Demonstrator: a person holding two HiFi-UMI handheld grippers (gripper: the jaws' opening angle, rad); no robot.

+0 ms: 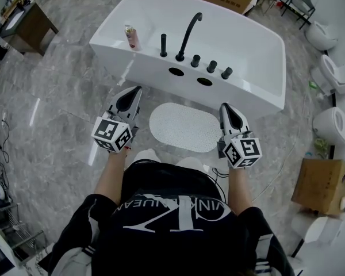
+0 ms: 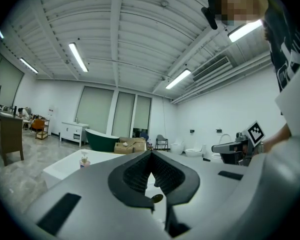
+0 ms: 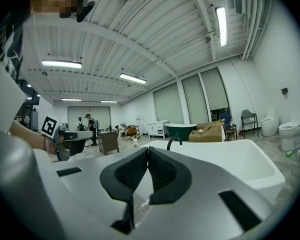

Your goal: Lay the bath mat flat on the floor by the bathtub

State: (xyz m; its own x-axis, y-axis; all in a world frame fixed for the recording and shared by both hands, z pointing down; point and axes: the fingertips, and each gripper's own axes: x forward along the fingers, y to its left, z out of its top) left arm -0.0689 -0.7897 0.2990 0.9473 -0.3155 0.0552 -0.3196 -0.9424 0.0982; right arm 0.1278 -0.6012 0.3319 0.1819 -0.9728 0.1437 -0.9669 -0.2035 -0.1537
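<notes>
We are looking down on a grey marbled floor (image 1: 57, 102) with a white bathtub (image 1: 241, 36) standing across it ahead of us. The bath mat (image 1: 185, 126), a pale oval, is lying flat on the floor just in front of the tub's near side, and its edges are showing no folds. We are holding one tool at each side of the mat, so that it is sitting between them. The left gripper (image 1: 135, 92) is hovering a little apart from the mat's left end. Its jaws are pressing together at the tips and are gripping nothing (image 2: 151, 156). The right gripper (image 1: 226, 108) is hanging just beside the mat's right end. Its jaws are likewise meeting tip to tip, with nothing between them (image 3: 148, 151). A black curved faucet (image 1: 190, 33) is rising from the tub's near rim, and a small pump bottle (image 1: 131, 37) is standing upright on the rim's left corner.
</notes>
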